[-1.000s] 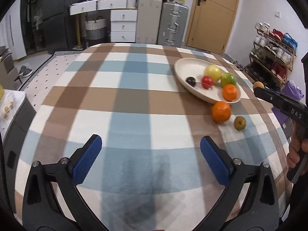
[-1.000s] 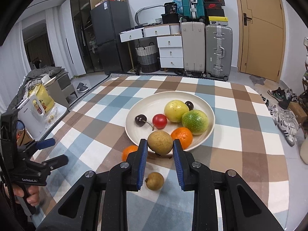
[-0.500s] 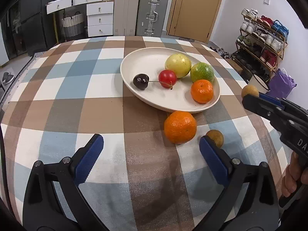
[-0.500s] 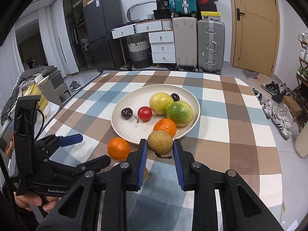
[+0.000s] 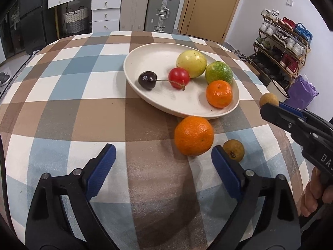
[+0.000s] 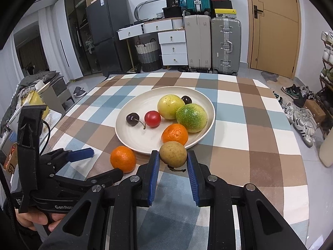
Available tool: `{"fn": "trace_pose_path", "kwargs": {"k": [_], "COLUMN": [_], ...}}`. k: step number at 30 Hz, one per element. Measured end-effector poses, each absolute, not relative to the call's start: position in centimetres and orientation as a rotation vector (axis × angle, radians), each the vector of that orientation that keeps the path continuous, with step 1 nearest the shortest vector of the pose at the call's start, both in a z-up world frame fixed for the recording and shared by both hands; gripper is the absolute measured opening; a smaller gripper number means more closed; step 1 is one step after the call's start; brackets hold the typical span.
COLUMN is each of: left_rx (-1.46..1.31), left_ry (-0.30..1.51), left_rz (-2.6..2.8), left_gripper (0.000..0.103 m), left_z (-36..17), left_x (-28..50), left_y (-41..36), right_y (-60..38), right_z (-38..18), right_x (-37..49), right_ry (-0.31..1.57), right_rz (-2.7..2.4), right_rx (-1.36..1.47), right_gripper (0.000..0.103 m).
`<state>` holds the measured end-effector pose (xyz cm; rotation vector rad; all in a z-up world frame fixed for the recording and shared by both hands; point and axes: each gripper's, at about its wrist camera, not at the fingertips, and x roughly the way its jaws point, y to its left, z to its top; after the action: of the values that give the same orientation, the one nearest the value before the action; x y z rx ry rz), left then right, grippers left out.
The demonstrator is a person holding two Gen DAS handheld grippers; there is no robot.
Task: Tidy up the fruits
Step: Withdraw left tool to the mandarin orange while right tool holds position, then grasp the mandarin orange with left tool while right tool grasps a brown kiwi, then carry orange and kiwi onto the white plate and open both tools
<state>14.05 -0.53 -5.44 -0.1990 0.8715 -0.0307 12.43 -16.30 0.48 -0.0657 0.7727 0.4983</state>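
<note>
A cream plate (image 5: 145, 50) (image 6: 124, 133) holds a yellow fruit (image 5: 191, 63), a green one (image 5: 218, 73), a red cherry (image 5: 179, 77), a dark cherry (image 5: 147, 80) and a small orange (image 5: 219, 93). A bigger orange (image 5: 194, 135) (image 6: 123, 158) and a small brown fruit (image 5: 233, 150) lie on the checked cloth before the plate. My left gripper (image 5: 162, 149) (image 6: 107, 162) is closing; the bigger orange sits just ahead near its right finger, and no pad touches it. My right gripper (image 6: 172, 154) (image 5: 268, 106) is shut on a round brown fruit (image 6: 173, 153) above the plate's near rim.
The table's right edge (image 6: 291, 145) drops to a floor with shoes. A shoe rack (image 5: 285, 41) stands to the right. Suitcases (image 6: 212, 41), white drawers (image 6: 172, 48) and a door (image 6: 274, 25) line the far wall. A hand (image 6: 31, 218) holds the left gripper.
The left gripper has come forward to the plate and the loose orange, and its jaws have narrowed slightly. The right gripper has kept its hold on the brown fruit near the plate's rim.
</note>
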Motion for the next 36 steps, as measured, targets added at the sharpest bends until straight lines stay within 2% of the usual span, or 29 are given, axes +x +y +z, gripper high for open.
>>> {"fn": "trace_pose_path", "kwargs": {"k": [2, 5, 6, 7, 15, 36], "left_rx": [-0.194, -0.196, -0.203, -0.213, -0.201, -0.195], "left_ry": [0.879, 0.866, 0.862, 0.857, 0.844, 0.733], "left_rz": [-0.043, -0.086, -0.108, -0.138, -0.173, -0.103], "left_gripper": [0.085, 0.065, 0.053, 0.036, 0.036, 0.036], "left_z": [-5.5, -5.4, -5.4, -5.2, -5.0, -0.4], "left_x": [14.6, 14.9, 14.9, 14.8, 14.2, 13.9], "left_y": [-1.0, -1.6, -1.7, -1.9, -2.5, 1.3], "right_y": [-16.4, -16.4, -16.4, -16.5, -16.1, -14.2], "right_z": [0.4, 0.2, 0.1, 0.0, -0.3, 0.6], "right_x": [12.6, 12.7, 12.8, 12.8, 12.9, 14.0], "right_ry": [0.775, 0.774, 0.776, 0.779, 0.779, 0.767], "right_rz": [0.499, 0.506, 0.509, 0.511, 0.526, 0.567], "right_rx": [-0.058, -0.053, -0.052, -0.049, -0.051, -0.053], "right_gripper": [0.027, 0.027, 0.027, 0.027, 0.027, 0.027]}}
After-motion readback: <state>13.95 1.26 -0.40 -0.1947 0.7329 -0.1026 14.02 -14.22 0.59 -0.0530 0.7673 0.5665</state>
